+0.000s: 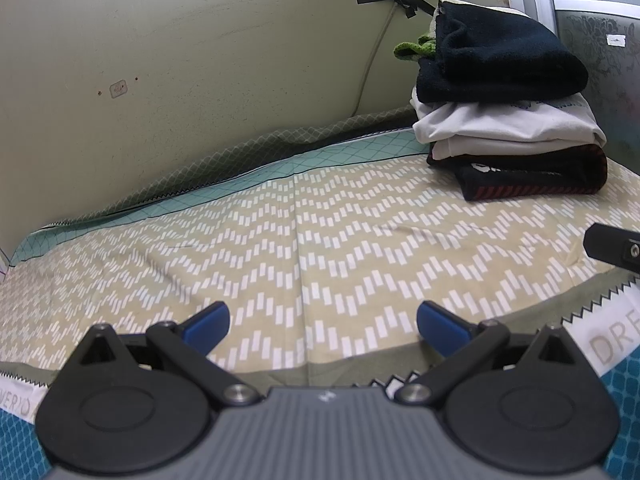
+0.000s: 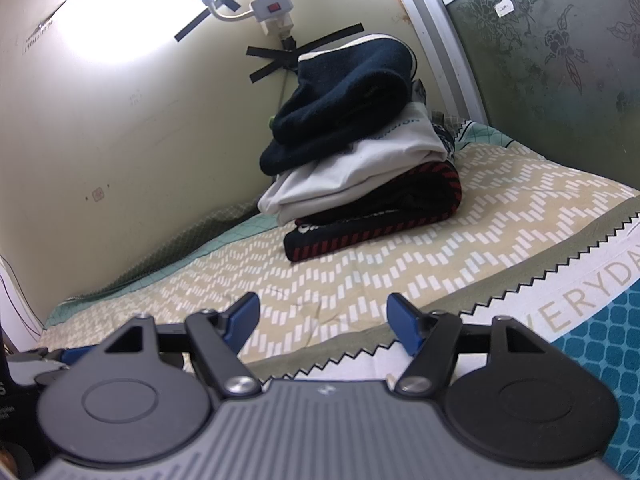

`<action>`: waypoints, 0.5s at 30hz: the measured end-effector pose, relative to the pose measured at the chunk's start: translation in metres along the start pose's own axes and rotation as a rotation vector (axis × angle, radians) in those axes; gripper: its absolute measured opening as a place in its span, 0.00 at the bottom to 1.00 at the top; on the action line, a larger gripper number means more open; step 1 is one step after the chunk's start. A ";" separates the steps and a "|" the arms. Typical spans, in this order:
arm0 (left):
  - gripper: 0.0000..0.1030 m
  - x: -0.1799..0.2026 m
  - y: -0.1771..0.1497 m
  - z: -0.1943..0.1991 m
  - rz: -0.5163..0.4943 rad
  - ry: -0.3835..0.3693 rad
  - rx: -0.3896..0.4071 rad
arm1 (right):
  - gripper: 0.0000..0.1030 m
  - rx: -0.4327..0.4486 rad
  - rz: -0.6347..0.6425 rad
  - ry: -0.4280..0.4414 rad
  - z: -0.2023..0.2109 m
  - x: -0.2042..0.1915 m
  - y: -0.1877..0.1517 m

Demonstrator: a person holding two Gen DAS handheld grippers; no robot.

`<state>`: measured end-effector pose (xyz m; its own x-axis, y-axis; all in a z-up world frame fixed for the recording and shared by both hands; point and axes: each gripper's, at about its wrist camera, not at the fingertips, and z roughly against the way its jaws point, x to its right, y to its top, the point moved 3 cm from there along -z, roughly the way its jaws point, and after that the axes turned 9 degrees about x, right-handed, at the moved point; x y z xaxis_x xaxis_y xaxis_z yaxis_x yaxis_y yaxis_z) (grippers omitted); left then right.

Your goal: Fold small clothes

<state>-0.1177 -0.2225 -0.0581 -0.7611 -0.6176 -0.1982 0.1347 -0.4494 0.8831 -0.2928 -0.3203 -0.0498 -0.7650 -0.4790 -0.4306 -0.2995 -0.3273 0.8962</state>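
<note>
- bed (image 1: pixel 280 220): zigzag-patterned sheet, against cream wall.
- stack of folded clothes (image 2: pixel 360 160): far corner.
- left tool (image 1: pixel 322 322): released, holding nothing.
- right tool (image 2: pixel 322 320): released, holding nothing.

Both wrist views look low across the bed (image 1: pixel 280 216) toward the folded clothes stack (image 2: pixel 360 168)

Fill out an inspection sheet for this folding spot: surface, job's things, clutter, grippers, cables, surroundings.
Surface: patterned bedsheet, flat.
Job's things: folded pile at the far end, dark garment on top, white garment in the middle, black-and-red garment at the bottom.
Clutter: green cloth behind the pile.
Grippers: left gripper and right gripper open, empty.
Cables: power strip and cable taped to the wall.
Surroundings: wall, frosted window.
</note>
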 end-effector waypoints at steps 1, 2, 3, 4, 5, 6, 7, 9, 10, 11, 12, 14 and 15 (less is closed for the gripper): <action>1.00 0.000 0.000 0.000 0.000 0.000 0.000 | 0.61 0.000 0.000 0.000 0.000 0.000 0.000; 1.00 0.000 0.000 0.000 -0.001 0.000 0.000 | 0.61 0.000 0.000 0.000 0.000 0.000 0.000; 1.00 0.000 0.000 0.000 -0.002 0.000 0.000 | 0.61 0.000 0.000 0.000 0.000 0.000 0.000; 1.00 0.000 0.000 0.000 -0.002 -0.001 0.000 | 0.61 0.000 0.000 -0.001 0.000 0.000 0.000; 1.00 0.000 0.000 0.000 -0.002 -0.001 0.000 | 0.61 0.000 0.000 -0.001 0.000 0.000 0.000; 1.00 0.000 0.000 0.000 -0.003 -0.001 0.000 | 0.61 0.000 0.000 -0.001 0.001 0.000 0.000; 1.00 0.000 -0.001 0.000 -0.003 -0.001 0.000 | 0.61 0.000 0.000 -0.001 0.000 0.000 0.000; 1.00 0.001 0.000 0.000 -0.003 0.000 0.000 | 0.61 0.001 -0.001 -0.001 0.001 0.000 0.000; 1.00 0.001 0.000 0.000 -0.002 0.000 0.000 | 0.61 0.001 0.000 -0.001 0.001 0.000 0.000; 1.00 0.001 0.000 0.000 -0.002 0.000 0.000 | 0.61 0.001 0.000 -0.001 0.001 0.000 0.000; 1.00 0.001 0.000 0.000 -0.002 0.000 0.000 | 0.61 0.001 0.000 -0.002 0.001 0.000 0.000; 1.00 0.001 0.000 0.000 -0.002 0.001 0.000 | 0.61 0.001 0.000 -0.002 0.001 0.000 0.000; 1.00 0.001 0.000 0.000 -0.003 0.001 0.000 | 0.61 0.002 -0.001 -0.002 0.001 0.000 0.000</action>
<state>-0.1182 -0.2233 -0.0587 -0.7610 -0.6167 -0.2013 0.1323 -0.4513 0.8825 -0.2930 -0.3193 -0.0497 -0.7659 -0.4772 -0.4310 -0.3010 -0.3264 0.8960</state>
